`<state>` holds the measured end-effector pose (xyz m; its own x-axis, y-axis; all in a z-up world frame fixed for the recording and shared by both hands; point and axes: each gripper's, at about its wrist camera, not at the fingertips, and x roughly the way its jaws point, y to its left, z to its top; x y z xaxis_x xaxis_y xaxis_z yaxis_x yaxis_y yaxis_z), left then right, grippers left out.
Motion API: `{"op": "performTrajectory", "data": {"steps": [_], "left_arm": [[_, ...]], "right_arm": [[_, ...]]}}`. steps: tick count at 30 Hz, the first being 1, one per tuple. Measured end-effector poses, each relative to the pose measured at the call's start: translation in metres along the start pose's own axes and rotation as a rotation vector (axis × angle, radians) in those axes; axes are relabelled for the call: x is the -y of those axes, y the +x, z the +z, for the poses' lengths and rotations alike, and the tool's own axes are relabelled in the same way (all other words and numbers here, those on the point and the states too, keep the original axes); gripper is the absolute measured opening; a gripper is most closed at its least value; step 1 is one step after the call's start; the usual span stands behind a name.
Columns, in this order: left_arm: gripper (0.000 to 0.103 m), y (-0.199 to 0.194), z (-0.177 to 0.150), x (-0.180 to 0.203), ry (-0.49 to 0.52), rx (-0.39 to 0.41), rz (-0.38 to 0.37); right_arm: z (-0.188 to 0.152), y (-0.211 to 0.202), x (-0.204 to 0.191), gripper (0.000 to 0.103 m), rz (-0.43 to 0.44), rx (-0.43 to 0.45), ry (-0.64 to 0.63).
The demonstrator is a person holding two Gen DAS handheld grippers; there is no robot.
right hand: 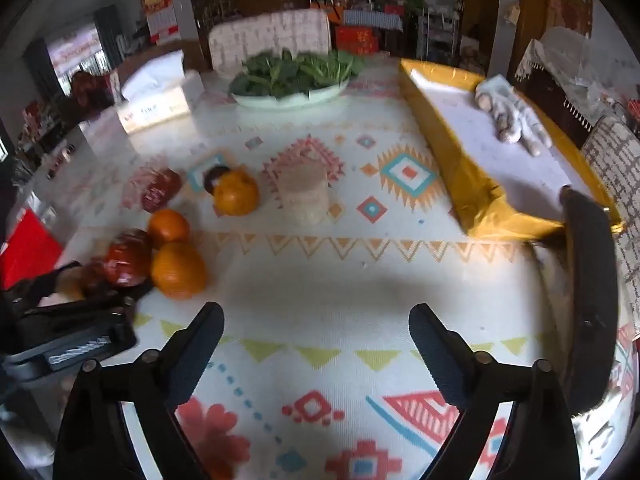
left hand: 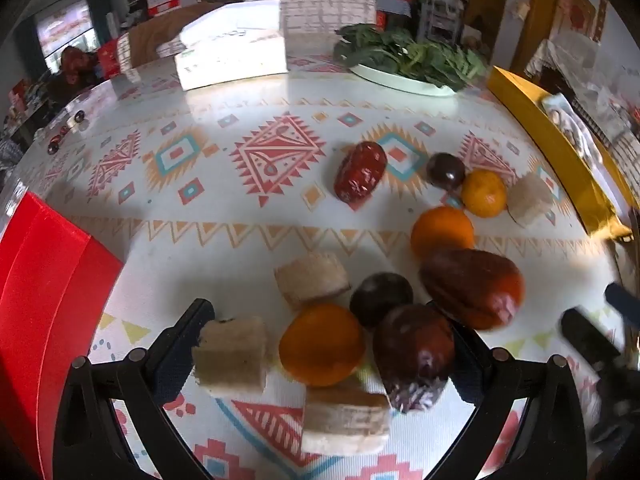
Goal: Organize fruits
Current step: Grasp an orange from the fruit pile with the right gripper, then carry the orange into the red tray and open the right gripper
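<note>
Several fruits cluster between the left gripper's (left hand: 324, 344) spread fingers: an orange (left hand: 322, 345), a dark red date (left hand: 414, 354), a dark plum (left hand: 380, 296) and pale banana chunks (left hand: 230, 356), one chunk touching the left fingertip (left hand: 198, 312). None is clamped. Further along the patterned tablecloth (left hand: 248, 224) lie a second orange (left hand: 442, 232), a large date (left hand: 474, 286), another date (left hand: 360, 172), a small plum (left hand: 445, 170), a mandarin (left hand: 483, 192) and a banana piece (left hand: 529, 198). The right gripper (right hand: 316, 328) hovers over bare cloth, jaws wide apart, holding nothing. A yellow tray (right hand: 468, 184) runs along the right edge, a red box (left hand: 44, 292) sits at the left edge, and a plate of greens (right hand: 290, 80) stands at the far edge.
</note>
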<state>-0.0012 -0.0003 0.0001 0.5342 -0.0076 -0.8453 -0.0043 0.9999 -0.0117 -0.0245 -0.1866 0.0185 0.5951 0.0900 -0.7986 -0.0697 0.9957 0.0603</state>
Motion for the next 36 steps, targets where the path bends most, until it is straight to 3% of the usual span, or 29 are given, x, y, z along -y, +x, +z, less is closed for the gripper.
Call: {"op": "performTrajectory", "data": {"steps": [2,6,9,13,16,19,22,26,28,35,36], "left_arm": [[0.103,-0.002,-0.003,0.0,0.016,0.0,-0.016],[0.082,-0.026,-0.01,-0.02,-0.063,0.04,-0.14],[0.075,-0.065,-0.01,-0.034,-0.082,0.165,-0.178],[0.075,-0.13,-0.025,-0.056,-0.065,0.338,-0.13],[0.09,-0.153,-0.042,-0.078,-0.065,0.423,-0.123],[0.092,-0.15,-0.053,-0.089,-0.054,0.431,-0.126],[0.092,-0.128,-0.058,-0.09,-0.032,0.359,-0.088],[0.068,-0.111,-0.054,-0.085,0.006,0.268,-0.206],[0.068,-0.102,-0.048,-0.07,0.045,0.25,-0.249],[0.066,-0.076,-0.024,-0.019,0.18,0.231,-0.244],[0.051,-0.071,-0.024,-0.014,0.195,0.214,-0.234]], "right_arm": [[-0.002,-0.017,0.002,0.087,0.014,0.039,0.002],[-0.009,-0.043,0.008,0.081,0.056,0.076,0.029],[-0.019,-0.063,0.005,0.076,0.081,0.102,0.014],[-0.038,-0.074,-0.014,0.07,0.144,0.086,-0.055],[-0.051,-0.067,-0.028,0.065,0.17,0.05,-0.093],[-0.06,-0.056,-0.04,0.061,0.186,0.018,-0.112],[-0.067,-0.047,-0.044,0.053,0.202,-0.009,-0.107],[-0.07,-0.042,-0.044,0.04,0.203,-0.027,-0.095],[-0.071,-0.042,-0.042,0.04,0.212,-0.027,-0.09],[-0.074,-0.041,-0.04,0.04,0.233,-0.034,-0.093],[-0.074,-0.041,-0.041,0.04,0.232,-0.034,-0.095]]}}
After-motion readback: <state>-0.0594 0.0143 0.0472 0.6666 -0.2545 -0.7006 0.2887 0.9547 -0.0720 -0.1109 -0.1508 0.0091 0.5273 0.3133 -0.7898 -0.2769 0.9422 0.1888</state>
